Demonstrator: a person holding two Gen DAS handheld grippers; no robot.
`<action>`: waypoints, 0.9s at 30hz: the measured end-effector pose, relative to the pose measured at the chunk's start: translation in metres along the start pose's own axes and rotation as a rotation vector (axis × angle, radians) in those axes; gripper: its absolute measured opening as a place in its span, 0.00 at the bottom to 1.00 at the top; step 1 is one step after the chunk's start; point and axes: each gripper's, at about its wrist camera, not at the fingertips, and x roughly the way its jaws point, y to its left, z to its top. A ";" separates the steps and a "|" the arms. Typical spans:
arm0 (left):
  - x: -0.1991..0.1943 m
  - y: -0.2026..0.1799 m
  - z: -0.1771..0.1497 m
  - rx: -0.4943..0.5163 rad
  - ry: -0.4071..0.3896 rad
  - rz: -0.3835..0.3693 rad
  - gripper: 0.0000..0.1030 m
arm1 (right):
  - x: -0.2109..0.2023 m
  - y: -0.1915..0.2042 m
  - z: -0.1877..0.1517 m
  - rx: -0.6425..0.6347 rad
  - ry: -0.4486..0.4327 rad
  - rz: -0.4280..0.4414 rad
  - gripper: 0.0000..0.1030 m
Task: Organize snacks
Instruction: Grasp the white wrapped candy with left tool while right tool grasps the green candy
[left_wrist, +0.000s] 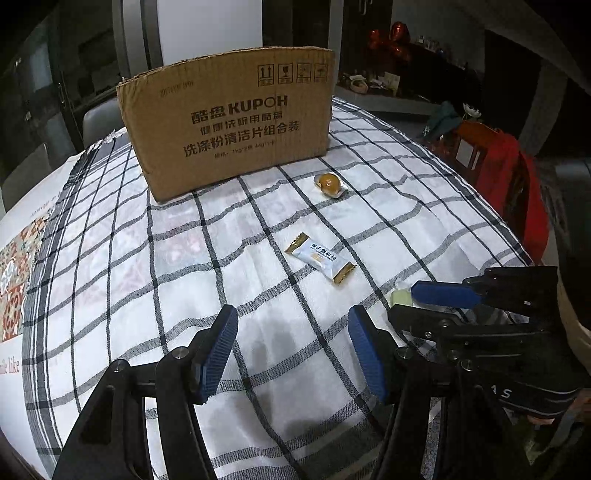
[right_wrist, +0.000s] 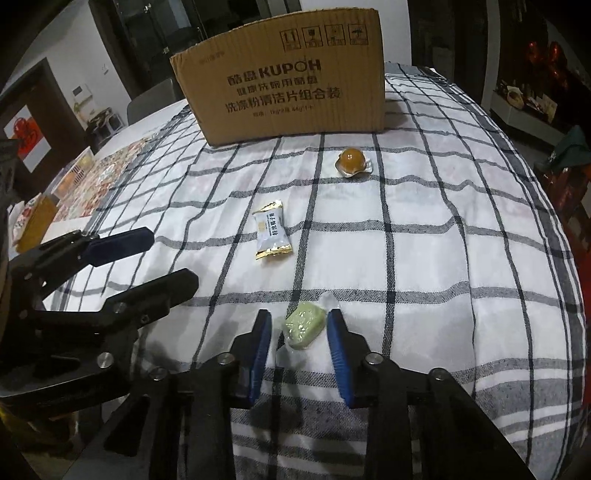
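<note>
At the left, the left claw (left_wrist: 293, 349) is held low over the checked cloth (left_wrist: 258, 221) that covers the table, its blue pads spread wide apart and nothing caught between them, so it is seen to be released. Behind it, at the far side of the table, a brown cardboard box (left_wrist: 229, 118) printed with "KUPOH" is stood upright on the cloth. Toward the middle of the cloth, a white snack packet with gold ends (left_wrist: 320, 257) is laid flat, well apart from the box and from both claws. Farther back and slightly to the right, a round orange-brown sweet in clear wrapping (left_wrist: 330, 183) is set near the box's lower right corner. At the right, the right claw (right_wrist: 298, 350) is lowered around a pale green sweet in clear wrapping (right_wrist: 305, 324), which is rested on the cloth between the blue pads; the right pad is placed just beside the sweet, while a gap is left at the left pad, so the claw is seen as released and not yet clenched on it.
</note>
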 end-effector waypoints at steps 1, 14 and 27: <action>0.000 0.000 0.000 -0.001 0.002 -0.001 0.59 | 0.001 -0.001 0.000 0.003 0.002 0.000 0.30; 0.006 -0.003 0.003 -0.014 0.020 -0.016 0.59 | 0.000 -0.004 -0.002 0.011 -0.012 0.009 0.26; 0.020 -0.013 0.031 -0.066 0.022 -0.056 0.46 | -0.023 -0.023 0.018 0.030 -0.148 0.012 0.26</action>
